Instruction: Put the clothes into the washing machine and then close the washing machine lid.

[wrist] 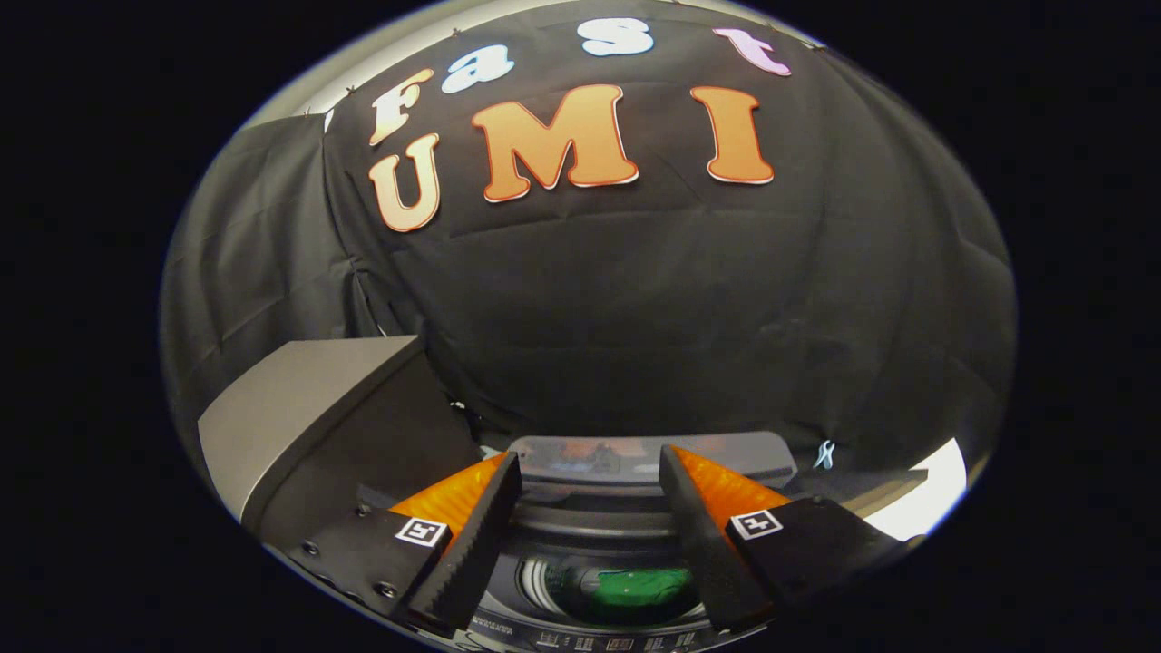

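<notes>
My gripper [590, 476] hangs open above the washing machine, nothing between its fingers. Below and between the fingers I see the machine's round drum opening [617, 580], with a green piece of clothing [648, 585] lying inside it. The lid [653, 458] stands raised at the back of the opening, just beyond the fingertips; it is a grey, glossy panel. A strip of control markings [617, 642] runs along the machine's front edge under the fingers.
A grey slanted box-like surface [308, 399] stands to the left of the machine, close to the left finger. Black cloth wall [635, 317] rises right behind the machine. A pale bright patch [925, 499] lies at the right.
</notes>
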Tool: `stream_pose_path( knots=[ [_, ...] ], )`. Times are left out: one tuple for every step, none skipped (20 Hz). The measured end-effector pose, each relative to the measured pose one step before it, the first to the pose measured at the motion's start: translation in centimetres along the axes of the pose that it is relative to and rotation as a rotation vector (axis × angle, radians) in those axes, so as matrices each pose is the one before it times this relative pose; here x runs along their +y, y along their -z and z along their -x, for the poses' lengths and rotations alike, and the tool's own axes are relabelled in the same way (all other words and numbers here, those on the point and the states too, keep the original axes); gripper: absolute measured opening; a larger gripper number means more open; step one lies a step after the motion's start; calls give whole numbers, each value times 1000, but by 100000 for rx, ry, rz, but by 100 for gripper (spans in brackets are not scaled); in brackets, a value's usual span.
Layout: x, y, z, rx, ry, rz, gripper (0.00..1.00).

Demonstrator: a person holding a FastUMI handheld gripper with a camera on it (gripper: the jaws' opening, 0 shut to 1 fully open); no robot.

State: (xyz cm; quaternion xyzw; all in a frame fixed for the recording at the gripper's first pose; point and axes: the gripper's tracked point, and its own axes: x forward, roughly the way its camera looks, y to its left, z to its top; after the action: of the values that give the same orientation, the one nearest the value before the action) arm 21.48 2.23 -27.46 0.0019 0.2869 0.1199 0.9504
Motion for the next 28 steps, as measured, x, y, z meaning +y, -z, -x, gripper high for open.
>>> stream_pose_path(
  knots=[
    [-122,489,284,595,50,-1142,99],
    [-71,322,33,294,-86,-926,99],
    [-116,279,137,793,-19,-566,99],
    [24,113,277,378,15,-488,99],
    [-15,-122,195,-357,-2,-168,99],
    [-192,-267,212,-735,-9,249,99],
    [36,-262,324,-851,-208,257,99],
    [51,-520,278,-1030,-493,163,99],
    [141,-579,357,-1124,-591,-210,99],
    [297,-622,515,-1466,-926,-469,99],
    [204,-938,486,-1986,-901,-528,99],
    [256,-898,605,-2309,-906,-314,99],
    [265,-1073,523,-1794,-600,-324,99],
    [172,-810,618,-1753,-736,-596,99],
    [326,-1163,564,-2233,-1007,-441,99],
    [241,-1288,605,-2315,-680,111,99],
    [163,-1306,670,-2450,-501,598,99],
    [175,-1290,826,-2508,-442,910,99],
    [168,-1292,664,-2562,-476,1125,99],
    [111,-1125,1010,-2543,-423,1377,99],
    [85,-1234,835,-2600,-203,1444,99],
    [12,-1107,679,-2083,43,1434,98],
    [69,-859,904,-1893,-144,942,98],
    [-9,-1108,954,-2384,-146,1010,98],
    [-263,-954,653,-3071,321,1563,98],
    [-652,-525,569,-2551,1424,1585,98],
    [-751,-331,485,-2093,1780,2043,98],
    [-535,-219,529,-1074,1360,1538,98]
  ],
)
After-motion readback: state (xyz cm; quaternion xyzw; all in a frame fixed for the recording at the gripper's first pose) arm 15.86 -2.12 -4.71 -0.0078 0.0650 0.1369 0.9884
